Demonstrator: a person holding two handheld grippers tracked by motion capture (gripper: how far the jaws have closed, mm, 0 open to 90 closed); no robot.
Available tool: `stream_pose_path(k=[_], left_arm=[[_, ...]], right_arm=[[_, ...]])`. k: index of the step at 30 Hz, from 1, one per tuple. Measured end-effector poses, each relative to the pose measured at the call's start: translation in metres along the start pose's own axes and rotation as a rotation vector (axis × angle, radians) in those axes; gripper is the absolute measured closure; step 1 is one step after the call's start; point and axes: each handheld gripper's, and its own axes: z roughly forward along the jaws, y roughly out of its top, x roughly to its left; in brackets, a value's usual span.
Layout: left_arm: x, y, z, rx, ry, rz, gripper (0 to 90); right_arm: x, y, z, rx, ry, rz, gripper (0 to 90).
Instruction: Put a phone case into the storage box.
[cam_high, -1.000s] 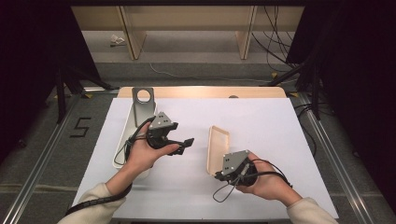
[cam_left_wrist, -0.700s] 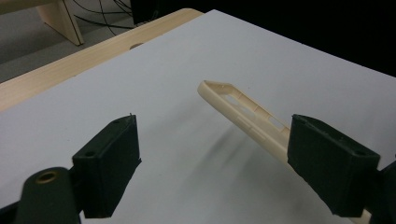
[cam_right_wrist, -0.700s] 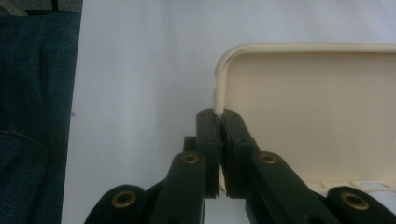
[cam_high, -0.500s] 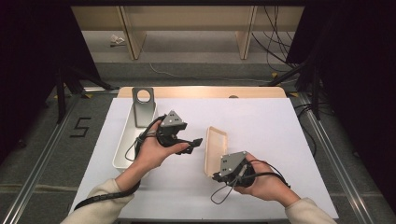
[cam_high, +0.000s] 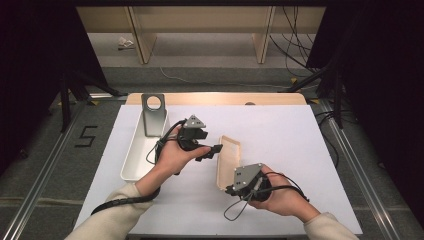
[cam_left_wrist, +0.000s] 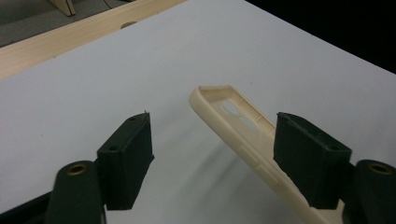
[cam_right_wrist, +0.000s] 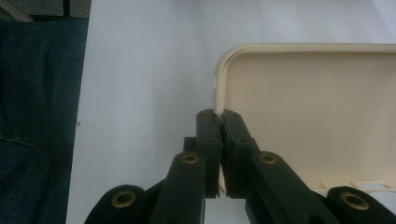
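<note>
Since a second ago the left gripper (cam_high: 214, 149) has travelled from beside the white tray (cam_high: 134, 150) rightward across the table (cam_high: 300, 150), and now sits with its tips just short of the cream phone case (cam_high: 229, 160); the right gripper (cam_high: 231, 190) has hardly shifted, and the case has tipped up a little on its long edge; the grey metal stand (cam_high: 153, 114) with its round hole, at the far end of the tray, is where it was.

In the right gripper view the right gripper (cam_right_wrist: 219, 122) has its jaws pressed together on the rim of the phone case (cam_right_wrist: 308, 107) near a corner, so the case is held, its hollow side turned toward that camera; in the left gripper view the left gripper (cam_left_wrist: 224, 154) has its jaws spread wide, with the phone case (cam_left_wrist: 233, 122) slanting up between them, one long side wall close against the right-hand jaw and well apart from the other; whether that wall touches the jaw I cannot tell.

The case lies a little right of the table's middle, raised at the near end by the right hand (cam_high: 285, 197).

My reading is that the left hand (cam_high: 172, 157) has come over to take a second hold on the case; closing on the far side wall looks like the coming step, and the thin, flexible rim could slip or bend if the pinch is shallow.
</note>
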Motion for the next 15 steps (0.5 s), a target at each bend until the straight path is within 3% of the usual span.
stream_pose_path(k=[15], left_arm=[[0.001, 0.008, 0.019, 0.08, 0.002, -0.14, 52.2]], right_arm=[[0.002, 0.003, 0.0, -0.002, -0.008, -0.019, 87.5]])
